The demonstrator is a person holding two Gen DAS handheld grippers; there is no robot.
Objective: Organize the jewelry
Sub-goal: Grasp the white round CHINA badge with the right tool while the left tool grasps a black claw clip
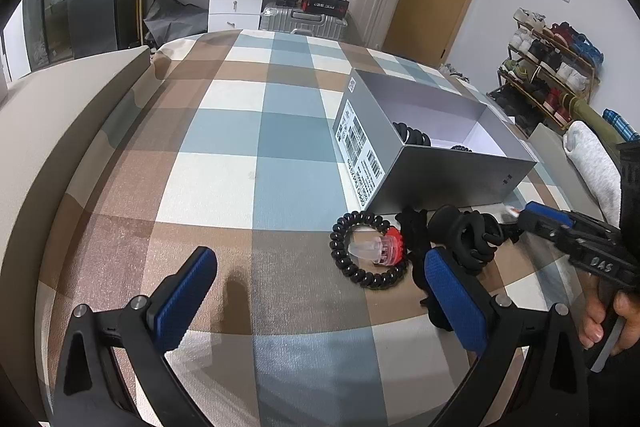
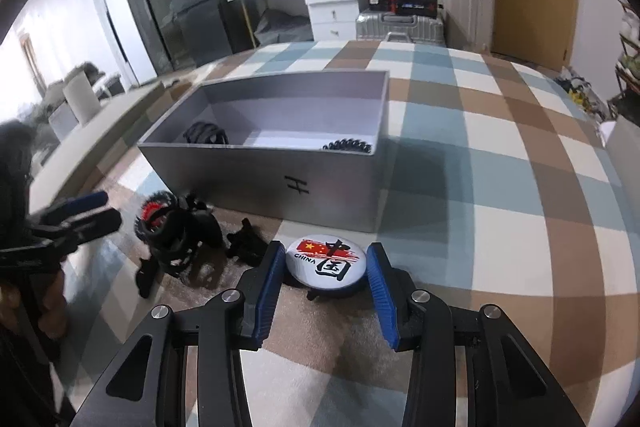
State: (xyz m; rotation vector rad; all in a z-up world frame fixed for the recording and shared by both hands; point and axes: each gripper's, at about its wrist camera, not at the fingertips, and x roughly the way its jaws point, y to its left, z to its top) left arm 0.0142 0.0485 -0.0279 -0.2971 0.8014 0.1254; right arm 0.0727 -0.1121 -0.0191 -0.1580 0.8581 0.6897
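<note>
1. Looking along our left gripper (image 1: 316, 297), we found its jaws spread wide with nothing between them, hanging over the checked cloth (image 1: 224, 187). The pile of black hair ties and clips (image 1: 460, 239) lay to the right of the gap, just beyond the right finger, with a coiled black band (image 1: 362, 251) ringed around a small red-and-clear piece (image 1: 384, 247). Behind them stood the grey box (image 1: 432, 163), open-topped, already holding a few dark pieces. Our right gripper (image 1: 516, 213) reached in from the right edge, its tip at a small white-and-red thing we could not make out from there.

2. Looking along our right gripper (image 2: 326, 269), we saw a round badge (image 2: 324, 265) printed with a flag sitting squarely between the blue pads (image 2: 382, 279), which stood close on either side; whether they pressed its rim yet we could not tell. The box (image 2: 332, 187) stood directly ahead, just past the badge. We judged the right hand far nearer than the left, so a lift and short forward carry over the near wall looked the likely move.
</note>
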